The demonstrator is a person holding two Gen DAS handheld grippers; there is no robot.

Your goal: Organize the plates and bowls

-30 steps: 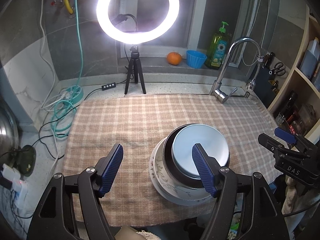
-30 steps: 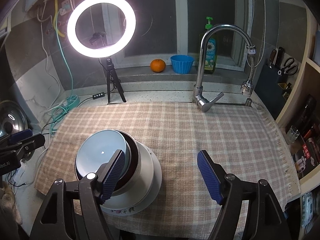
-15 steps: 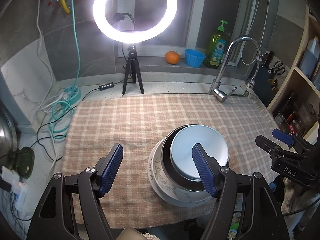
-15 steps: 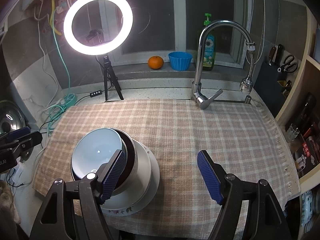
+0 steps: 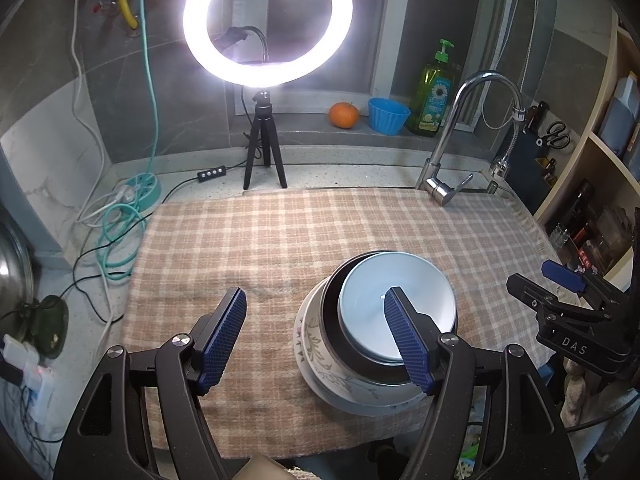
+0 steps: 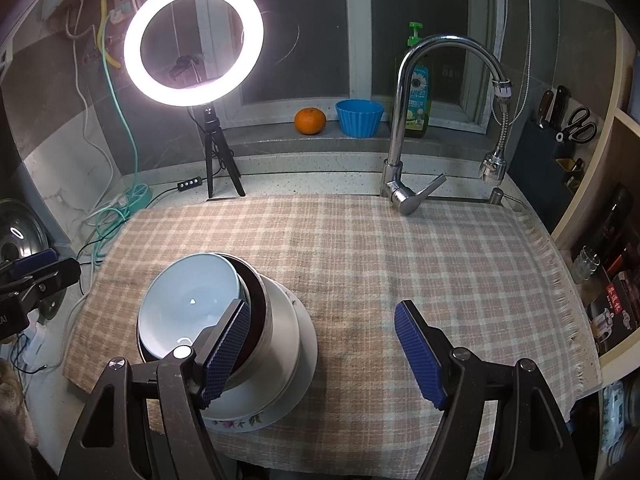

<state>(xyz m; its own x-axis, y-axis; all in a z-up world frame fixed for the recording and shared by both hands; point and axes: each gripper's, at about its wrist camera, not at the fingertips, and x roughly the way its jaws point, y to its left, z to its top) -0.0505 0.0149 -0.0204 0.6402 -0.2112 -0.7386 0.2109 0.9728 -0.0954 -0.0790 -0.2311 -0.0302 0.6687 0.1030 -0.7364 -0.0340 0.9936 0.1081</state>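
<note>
1. crockery stands in one stack near the front edge of the checked cloth (image 5: 280, 240): a pale blue bowl (image 5: 396, 304) nested in a dark-rimmed bowl (image 5: 332, 300), that in a white bowl (image 6: 284, 320), all on a floral plate (image 5: 316, 344).
2. left gripper (image 5: 314, 336) hangs over the near cloth, tongs wide and holding nothing; its right pad overlaps the blue bowl in the left wrist view, but contact cannot be confirmed.
3. right gripper (image 6: 322, 354) stands likewise wide and empty, just right of the stack; its left pad appears in front of the bowl rims.
4. judgement: the stack looks complete, so the step in hand is either final tidying or a start on unstacking; which one cannot be told.
5. if a bowl is to be lifted, take the top rim with one pad inside and one outside, and raise it straight so the lower bowls do not drag or tip.
6. risk: the stack sits close to the front edge; any sideways push could slide it on the cloth.
7. surface: cloth lies flat, slightly creased, covering the counter up to the faucet (image 6: 404, 128).
8. room: ring light (image 5: 268, 20) on a tripod at far left, with orange (image 6: 310, 121), blue cup (image 6: 359, 118) and soap bottle (image 5: 436, 92) on the far sill; cables lie far left.
</note>
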